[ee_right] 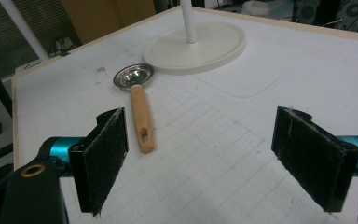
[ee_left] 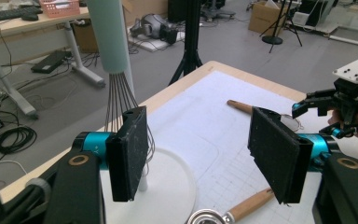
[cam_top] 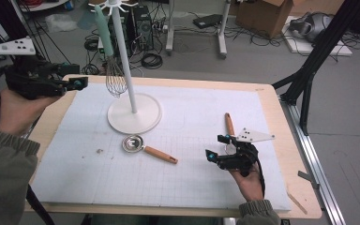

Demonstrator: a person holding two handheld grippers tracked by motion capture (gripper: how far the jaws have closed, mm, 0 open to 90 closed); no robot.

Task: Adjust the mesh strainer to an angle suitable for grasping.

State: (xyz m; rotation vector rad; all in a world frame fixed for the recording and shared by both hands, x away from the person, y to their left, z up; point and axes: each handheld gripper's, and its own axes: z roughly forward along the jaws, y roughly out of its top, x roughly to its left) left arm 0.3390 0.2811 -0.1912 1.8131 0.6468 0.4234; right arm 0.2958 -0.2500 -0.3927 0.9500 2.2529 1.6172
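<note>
The whisk (cam_top: 114, 75) hangs on the white stand (cam_top: 132, 101) at 11 o'clock of the bench (cam_top: 281, 140). The left gripper (cam_top: 78, 83), beside it, has jaws apart and empty. The right gripper (cam_top: 216, 146) is open too. Next, the measuring spoon (cam_top: 145, 149) at centre should be gripped mid-handle. No writing is readable.

a lab or test workspace. shown by cable tangles (cam_top: 151, 60) on a grey floor, black tripod legs (cam_top: 309, 75), a cardboard box (cam_top: 267, 16), desks with a keyboard (ee_left: 9, 14).
</note>
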